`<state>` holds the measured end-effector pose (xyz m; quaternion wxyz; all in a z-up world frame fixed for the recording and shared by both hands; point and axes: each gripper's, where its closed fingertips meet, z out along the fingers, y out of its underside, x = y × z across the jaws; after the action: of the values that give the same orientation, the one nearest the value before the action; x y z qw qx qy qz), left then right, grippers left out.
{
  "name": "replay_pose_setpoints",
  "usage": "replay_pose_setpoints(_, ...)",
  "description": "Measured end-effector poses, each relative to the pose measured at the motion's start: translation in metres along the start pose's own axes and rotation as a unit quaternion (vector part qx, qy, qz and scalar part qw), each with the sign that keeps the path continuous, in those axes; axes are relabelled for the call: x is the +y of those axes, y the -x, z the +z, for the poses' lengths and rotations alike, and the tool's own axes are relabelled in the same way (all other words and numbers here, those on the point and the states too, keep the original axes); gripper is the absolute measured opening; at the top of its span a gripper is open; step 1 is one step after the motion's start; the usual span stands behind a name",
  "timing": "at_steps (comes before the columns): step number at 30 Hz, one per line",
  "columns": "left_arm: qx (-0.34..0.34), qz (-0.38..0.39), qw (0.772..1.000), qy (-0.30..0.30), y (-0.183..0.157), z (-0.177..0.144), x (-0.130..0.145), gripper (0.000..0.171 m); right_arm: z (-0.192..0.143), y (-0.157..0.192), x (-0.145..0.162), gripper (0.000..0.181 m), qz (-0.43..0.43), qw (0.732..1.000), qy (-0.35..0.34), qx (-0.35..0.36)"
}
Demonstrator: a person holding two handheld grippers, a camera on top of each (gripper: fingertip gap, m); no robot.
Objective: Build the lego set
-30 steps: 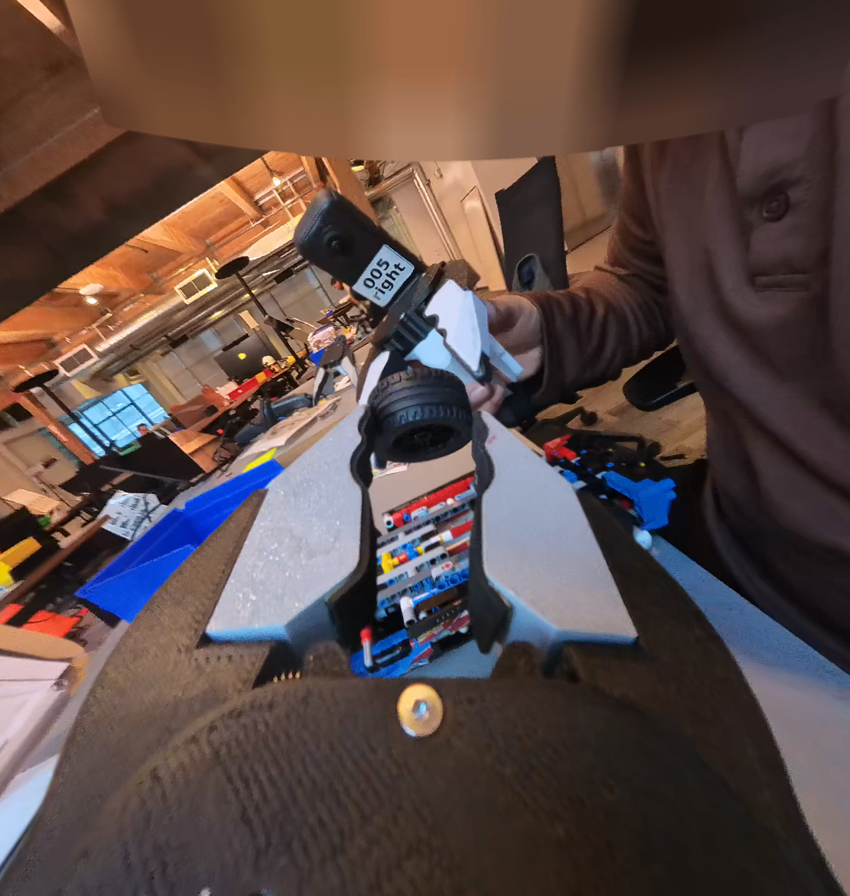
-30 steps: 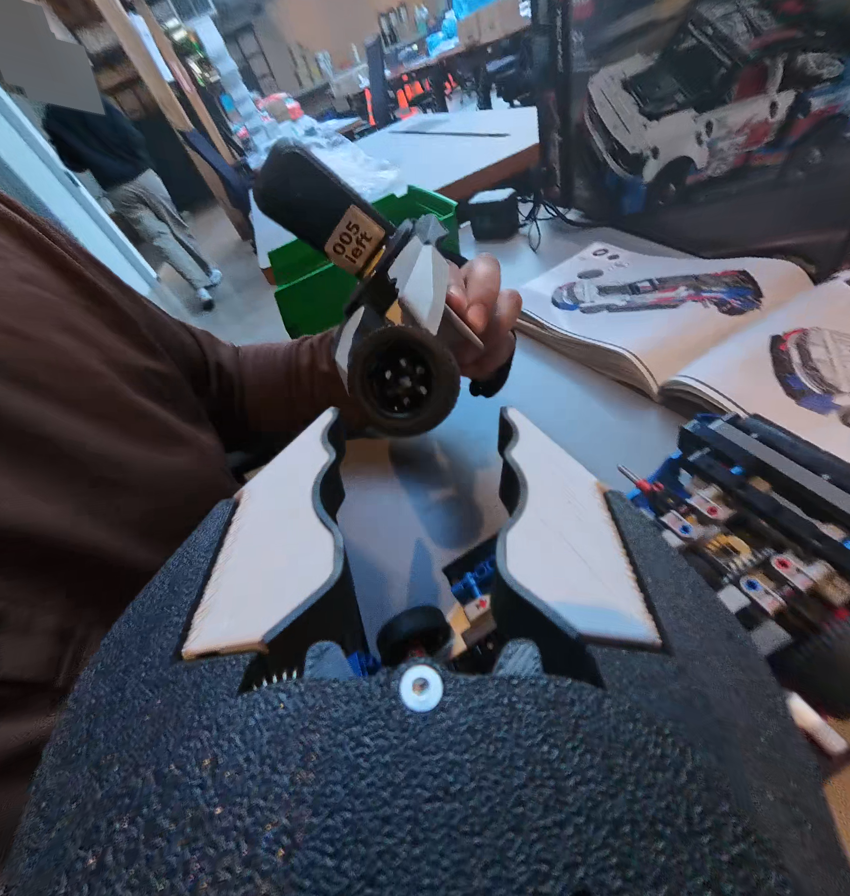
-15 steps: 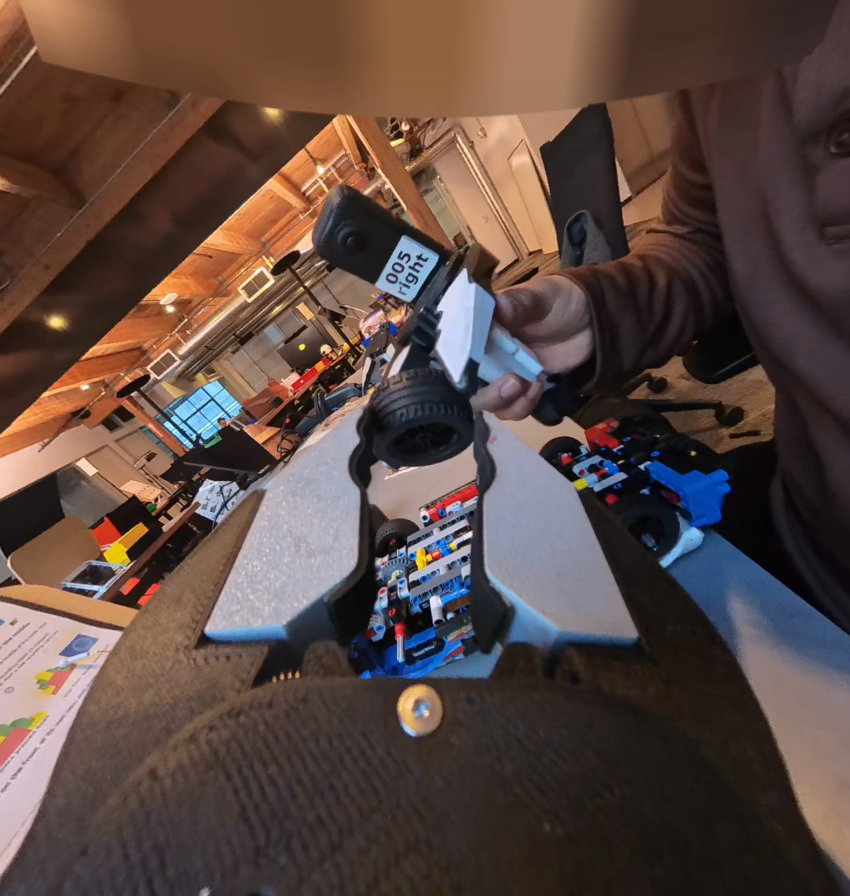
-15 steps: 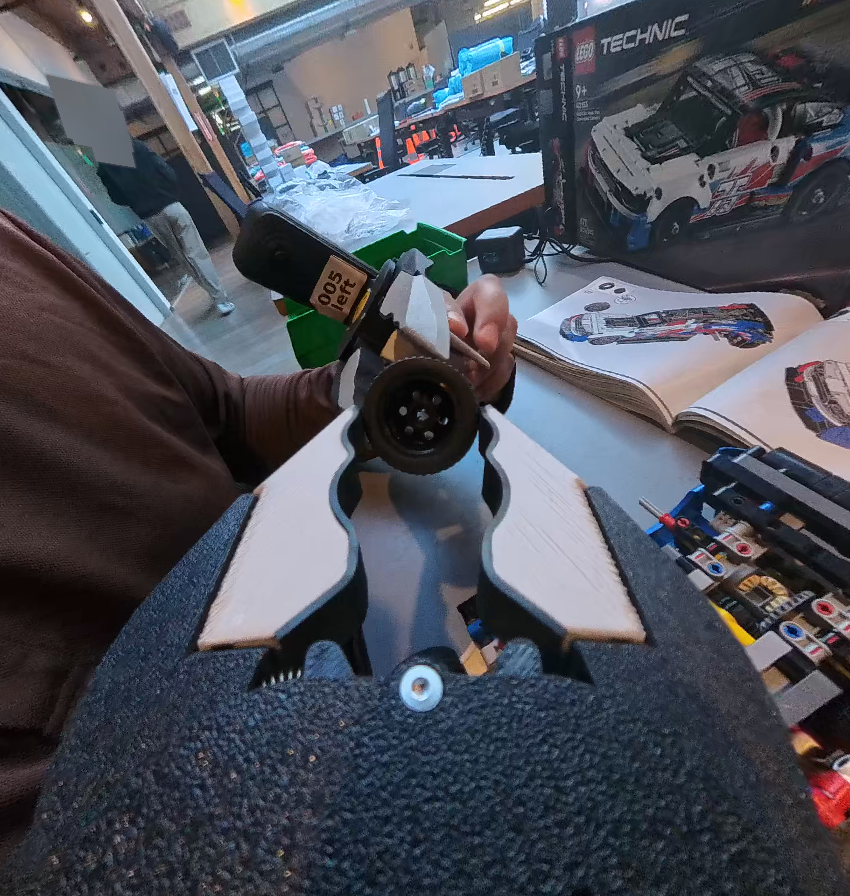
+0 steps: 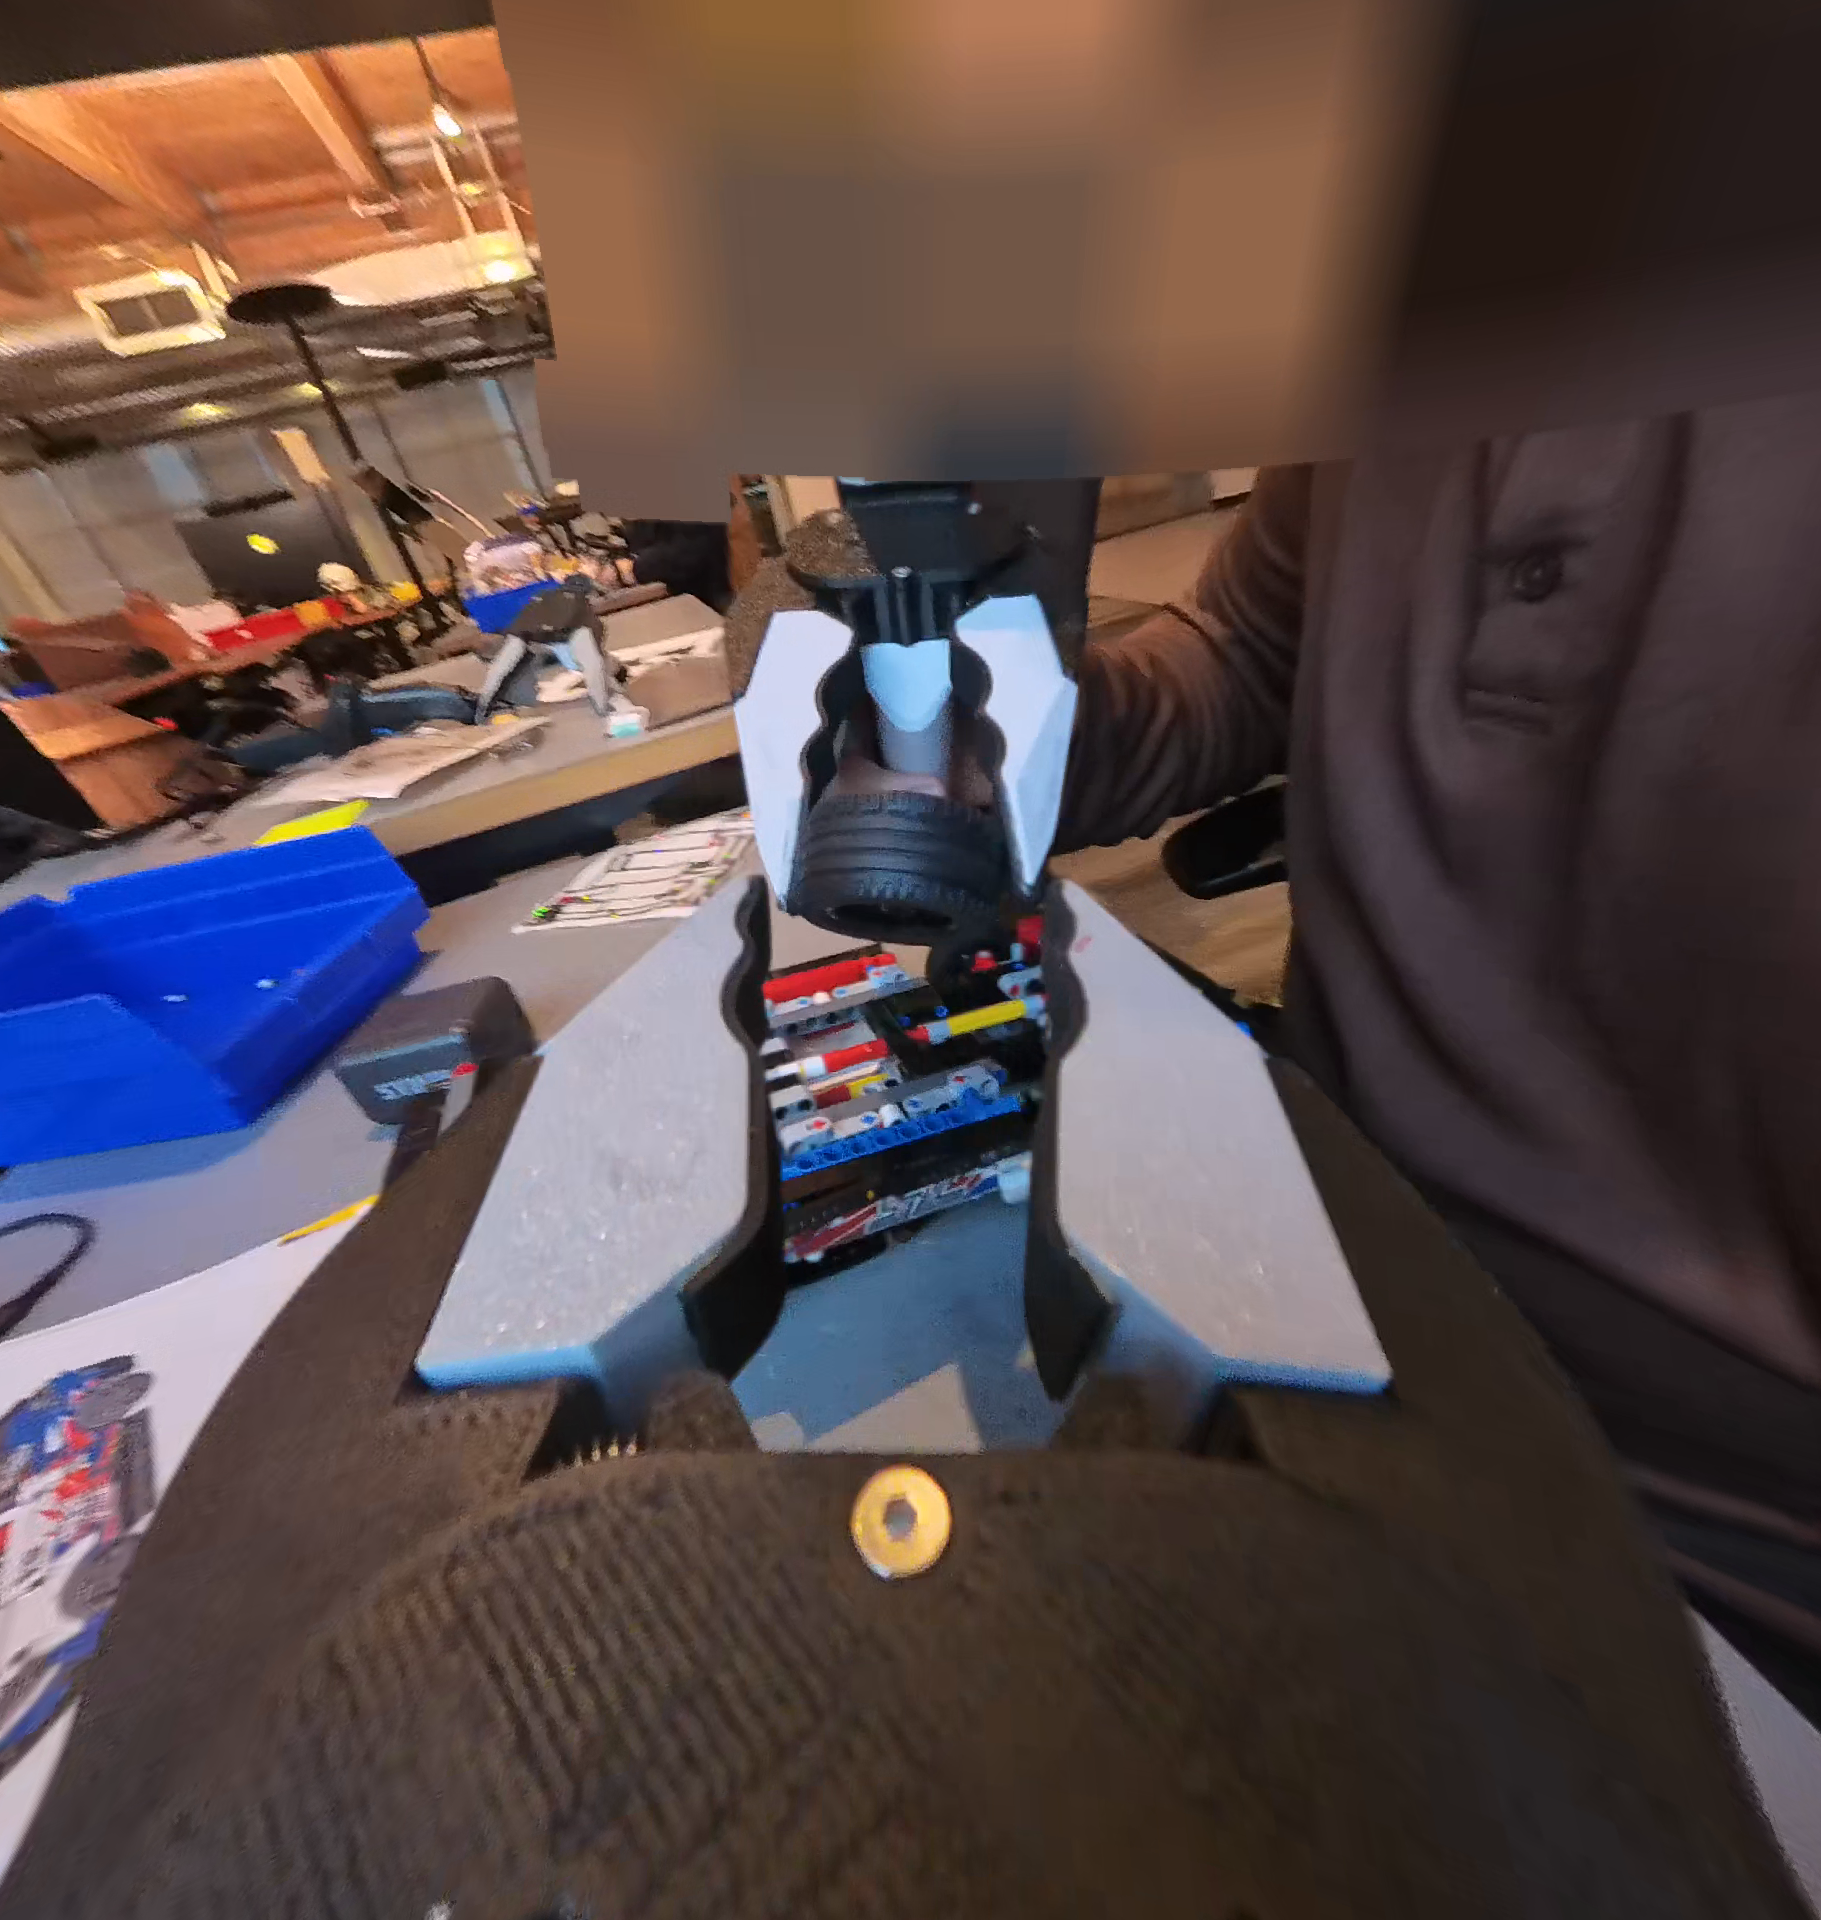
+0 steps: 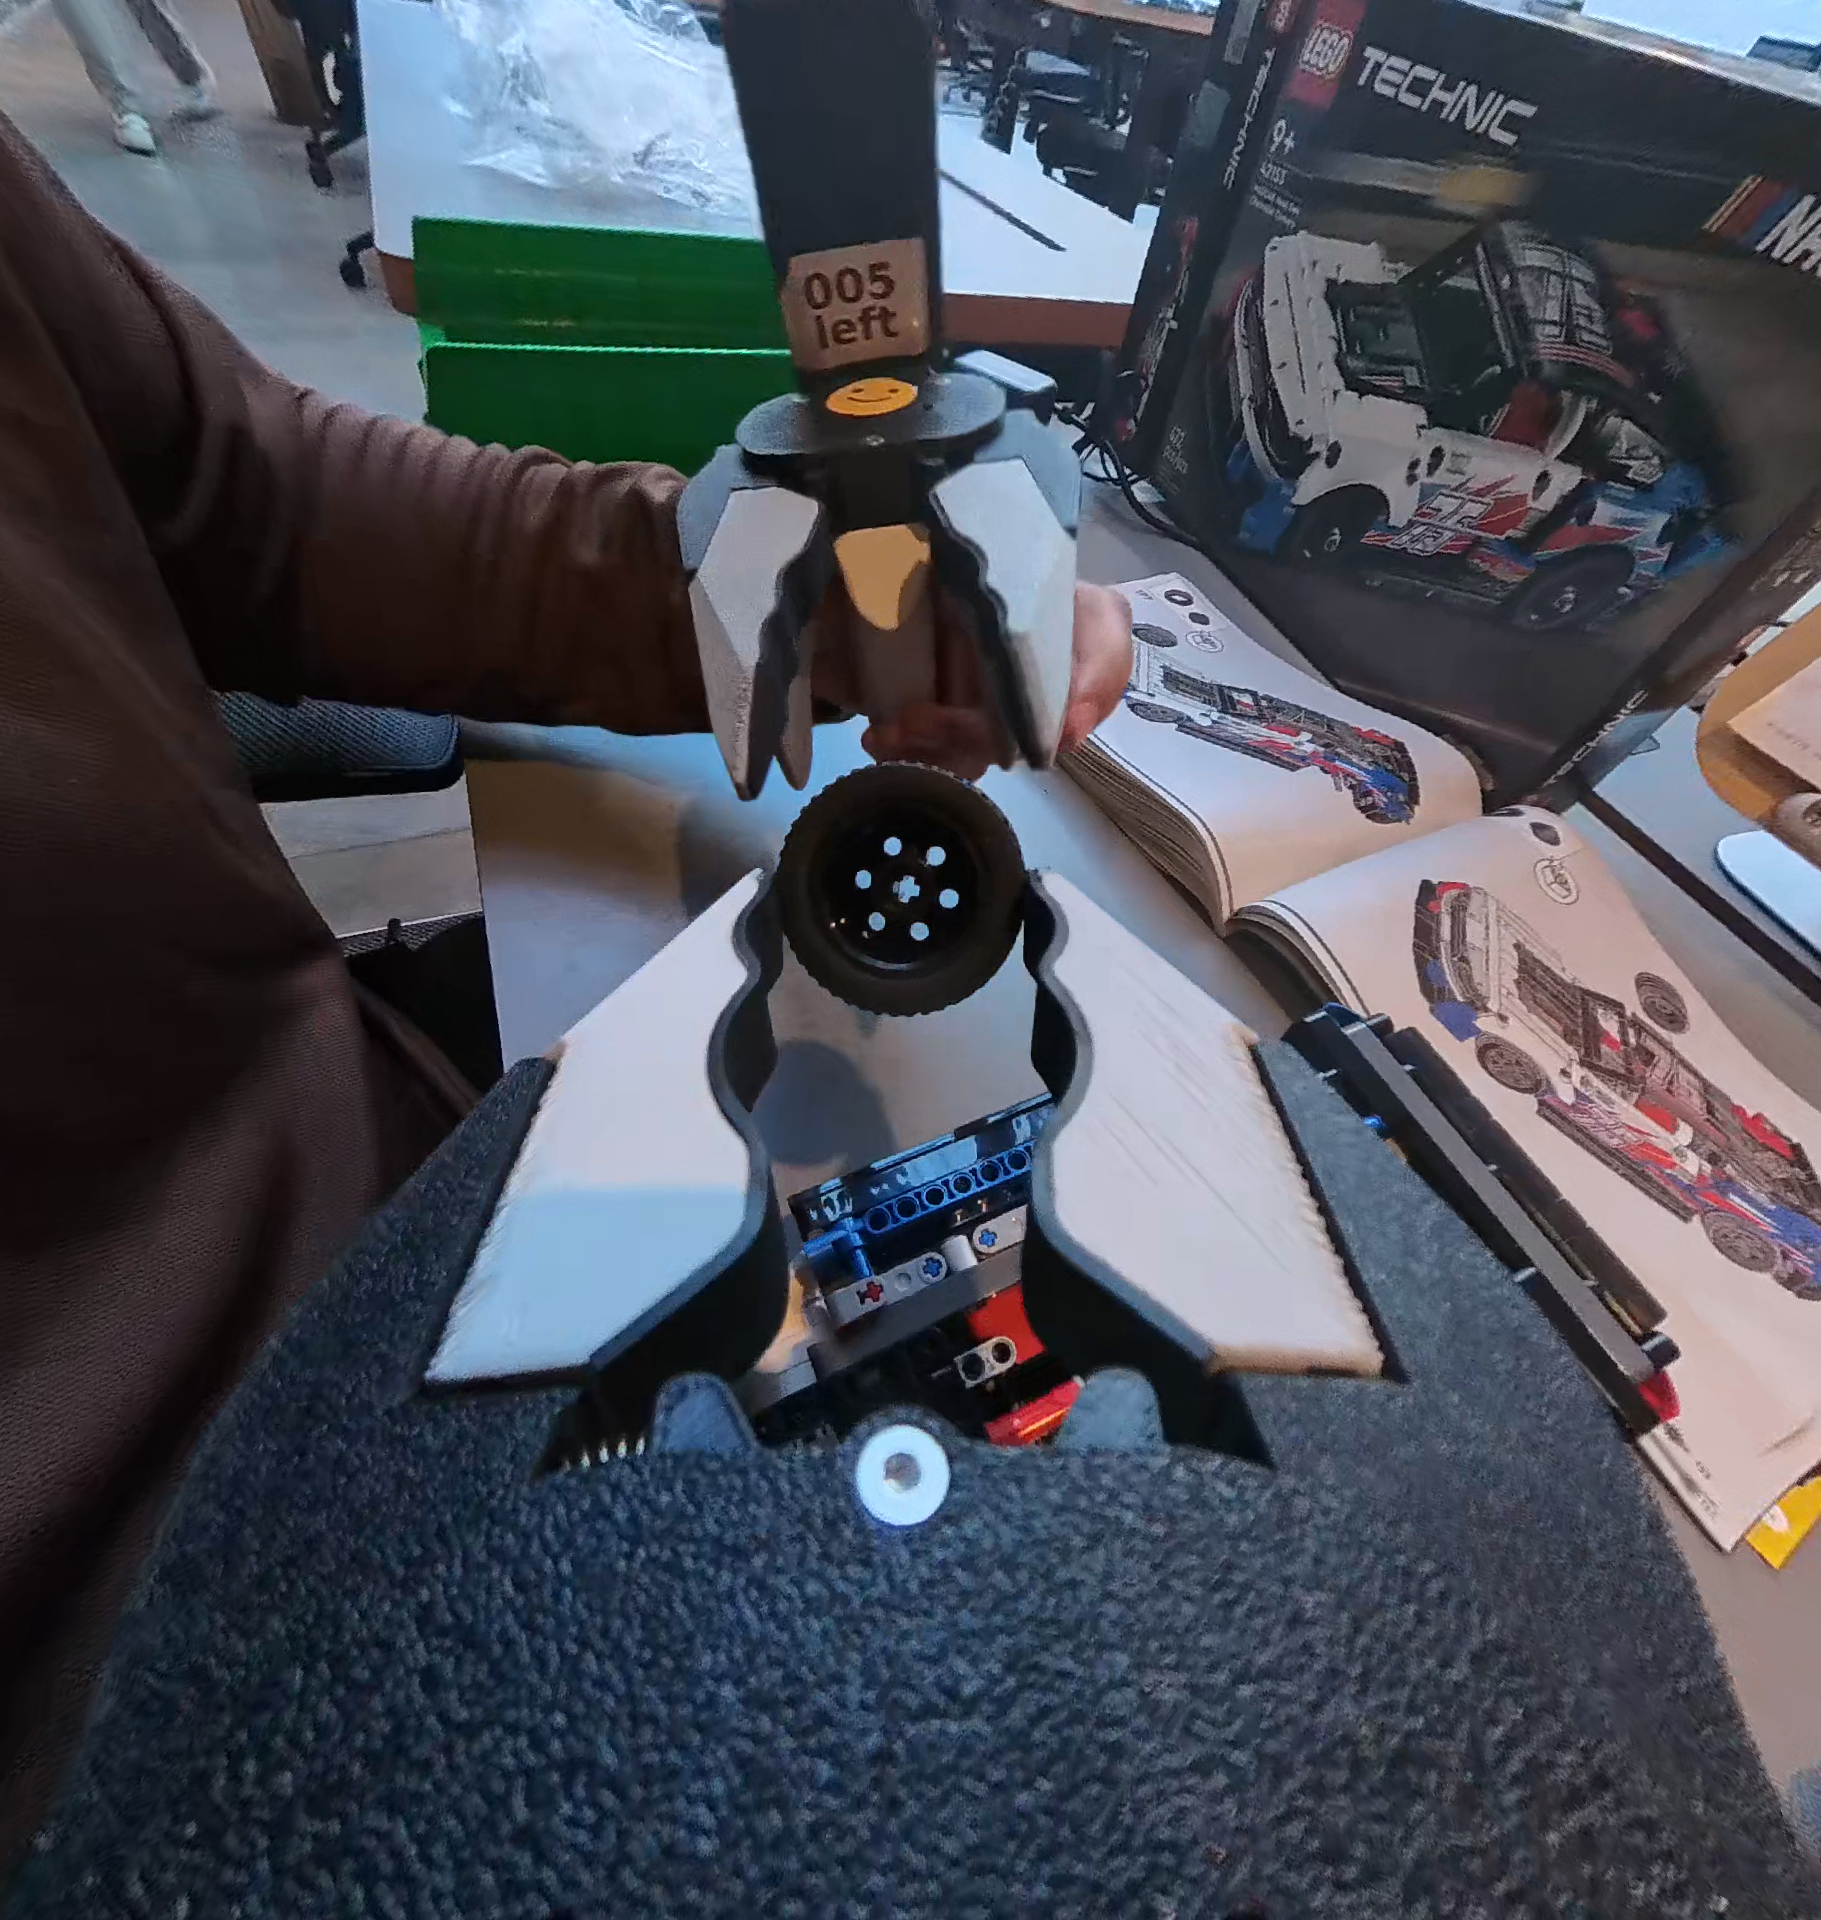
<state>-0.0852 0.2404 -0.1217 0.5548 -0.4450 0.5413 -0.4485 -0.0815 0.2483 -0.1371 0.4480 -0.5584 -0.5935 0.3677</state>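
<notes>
My right gripper (image 6: pixel 901 935) has the wheel (image 6: pixel 901 899) pinched across its tread at the very tips, partly open to the tyre's width, hub face turned toward my camera, so the axle line runs along my fingers rather than across them. My left gripper (image 5: pixel 904 935) faces it head on, tips just short of the wheel (image 5: pixel 901 868), spread about as wide as the tyre and gripping nothing that I can see. From that side only the tread and lower rim show.

Below and between both grippers sits the chassis (image 5: pixel 895 1091) on the counter (image 5: pixel 875 1340), a long frame of black, blue and red beams; in the right view its near end (image 6: pixel 916 1236) lies right under my fingers. So the wheel hangs above the frame, closer to the right gripper than the left. I judge the next move is bringing the hub onto an axle, which needs the wheel turned side-on to the frame.

Beyond lie the open manual (image 6: pixel 1508 935), the box (image 6: pixel 1508 343) and a blue bin (image 5: pixel 158 997).
</notes>
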Motion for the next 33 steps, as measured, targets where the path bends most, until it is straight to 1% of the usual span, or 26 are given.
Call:
replay_pose_setpoints(6, 0.042, -0.049, 0.998, -0.010, 0.001, 0.011, 0.005, 0.050, -0.002, 0.002, -0.001, 0.041, -0.021, 1.000, -0.009, -0.007)
replay_pose_setpoints(9, 0.061, -0.076, 0.995, -0.026, 0.000, 0.015, 0.006, 0.050, -0.003, 0.007, -0.004, 0.041, -0.036, 0.999, -0.027, -0.019)
replay_pose_setpoints(12, 0.097, -0.131, 0.985, -0.058, -0.004, 0.016, -0.001, 0.053, -0.003, 0.007, -0.003, 0.041, -0.050, 0.998, -0.035, -0.023)
replay_pose_setpoints(15, 0.109, -0.176, 0.976, -0.072, -0.003, 0.019, -0.004, 0.052, -0.004, 0.009, -0.001, 0.041, -0.066, 0.997, -0.043, -0.027)
replay_pose_setpoints(19, 0.098, -0.203, 0.973, -0.039, -0.001, 0.024, 0.006, 0.050, -0.002, 0.006, 0.003, 0.041, -0.090, 0.995, -0.035, -0.009)
replay_pose_setpoints(20, 0.092, -0.198, 0.975, -0.037, -0.001, 0.024, 0.007, 0.048, -0.002, 0.006, 0.004, 0.041, -0.095, 0.995, -0.033, -0.007)
replay_pose_setpoints(22, 0.067, -0.168, 0.983, -0.029, 0.001, 0.024, 0.010, 0.050, -0.001, 0.004, 0.005, 0.041, -0.090, 0.995, -0.033, -0.002)
replay_pose_setpoints(24, 0.036, -0.130, 0.991, -0.017, 0.003, 0.026, 0.014, 0.049, 0.000, 0.003, 0.005, 0.041, -0.060, 0.997, -0.040, -0.004)
replay_pose_setpoints(26, 0.008, -0.109, 0.994, -0.023, 0.005, 0.024, 0.012, 0.049, 0.001, 0.002, 0.005, 0.041, -0.033, 0.998, -0.045, -0.007)
replay_pose_setpoints(28, -0.013, -0.104, 0.994, -0.038, 0.007, 0.019, 0.010, 0.046, -0.001, -0.001, 0.004, 0.041, -0.037, 0.998, -0.052, 0.004)
replay_pose_setpoints(29, -0.009, -0.117, 0.992, -0.051, 0.005, 0.017, 0.008, 0.042, -0.002, 0.000, 0.003, 0.041, -0.049, 0.997, -0.056, 0.006)
replay_pose_setpoints(31, 0.007, -0.162, 0.984, -0.073, 0.003, 0.016, 0.005, 0.043, -0.002, 0.002, 0.002, 0.041, -0.068, 0.996, -0.054, 0.013)
replay_pose_setpoints(33, 0.010, -0.176, 0.981, -0.083, 0.003, 0.014, 0.005, 0.040, 0.001, 0.003, 0.003, 0.041, -0.083, 0.995, -0.049, 0.014)
